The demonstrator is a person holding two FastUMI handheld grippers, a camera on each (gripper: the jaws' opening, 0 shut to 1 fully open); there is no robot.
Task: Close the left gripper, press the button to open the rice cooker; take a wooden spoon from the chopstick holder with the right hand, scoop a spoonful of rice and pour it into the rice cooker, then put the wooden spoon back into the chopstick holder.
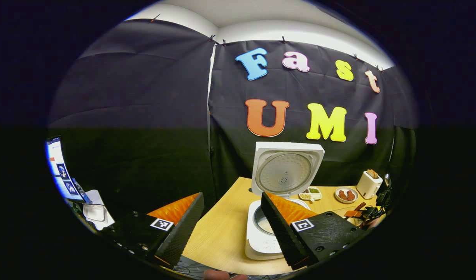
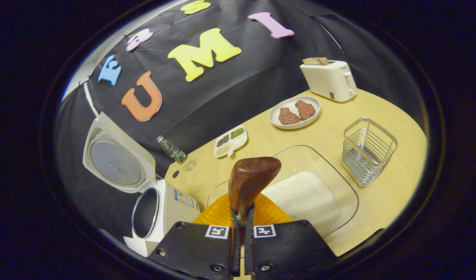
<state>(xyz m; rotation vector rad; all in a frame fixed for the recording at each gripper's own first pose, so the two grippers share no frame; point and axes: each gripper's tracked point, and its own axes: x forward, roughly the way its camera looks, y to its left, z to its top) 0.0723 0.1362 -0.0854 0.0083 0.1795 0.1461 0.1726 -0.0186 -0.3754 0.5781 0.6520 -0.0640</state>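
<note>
Rice cooker (image 1: 275, 217) sits on the bench (image 1: 222, 225), lid (image 1: 285, 171) flipped up on its rear hinge, inner pot open; pale patch inside, can't tell if it's rice. In the right gripper view the cooker (image 2: 164, 210) is low left, with a sticker on its side too small to read.

Glass tray (image 2: 315, 186) lies ahead of my right tool, white rice (image 2: 300, 198) heaped in it, near edge hidden behind my fingers.

Toaster (image 2: 331, 79) at the back of the bench with bread in the slot; small dark mark on its face, unreadable.

Wire chopstick holder (image 2: 368, 151) stands right of the tray, apart from it.

Plate (image 2: 294, 112) with two brown pieces near the toaster. Divided dish (image 2: 230, 142) of grains beside it. Bottle (image 2: 174, 151) at the bench's back edge.

Wooden spoon (image 2: 249, 182): my right tool (image 2: 241, 221) is clamped on its handle, bowl sticking up above the tray. Handle mostly hidden between the fingers.

Left tool (image 1: 230, 217) is released, fingers wide apart, gripping nothing, in front of the cooker.

Square black-and-white markers on both tools; no text.
</note>
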